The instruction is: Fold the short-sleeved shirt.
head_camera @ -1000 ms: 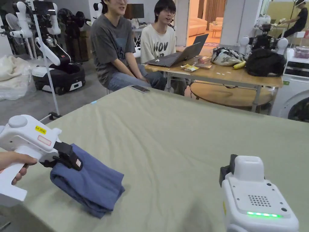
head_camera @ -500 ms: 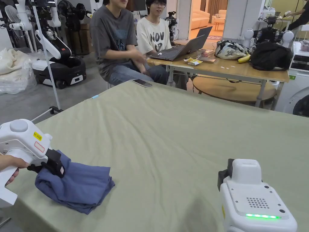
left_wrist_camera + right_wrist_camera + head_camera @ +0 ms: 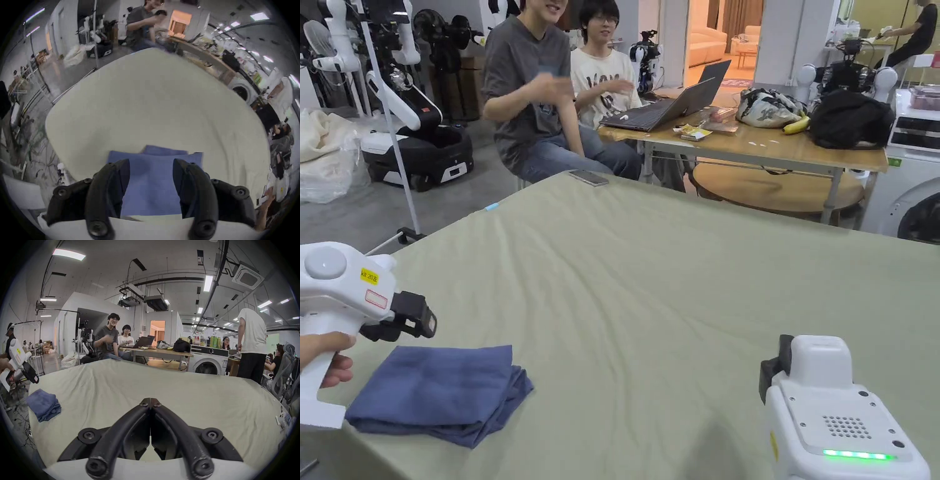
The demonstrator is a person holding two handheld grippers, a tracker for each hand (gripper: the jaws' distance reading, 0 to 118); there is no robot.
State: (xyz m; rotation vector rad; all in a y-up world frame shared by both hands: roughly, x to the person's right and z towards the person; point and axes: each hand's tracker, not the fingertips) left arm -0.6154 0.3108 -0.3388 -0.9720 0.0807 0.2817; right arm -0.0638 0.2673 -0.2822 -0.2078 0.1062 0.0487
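Left gripper above folded blue shirt, both black fingers spread wide apart, nothing between them. Shirt lies flat on pale green cloth of bench, near bench's close edge; second folded layer shows at its far side. Beyond far bench edge, seated person in grey T-shirt, blurred. Washing machine at right.

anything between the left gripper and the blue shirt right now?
Nothing visible. The left gripper hangs just above the folded blue shirt, jaws open and apart from the cloth, with clear air between. The shirt lies flat near the near-left corner of the green table cover, nothing resting on it.
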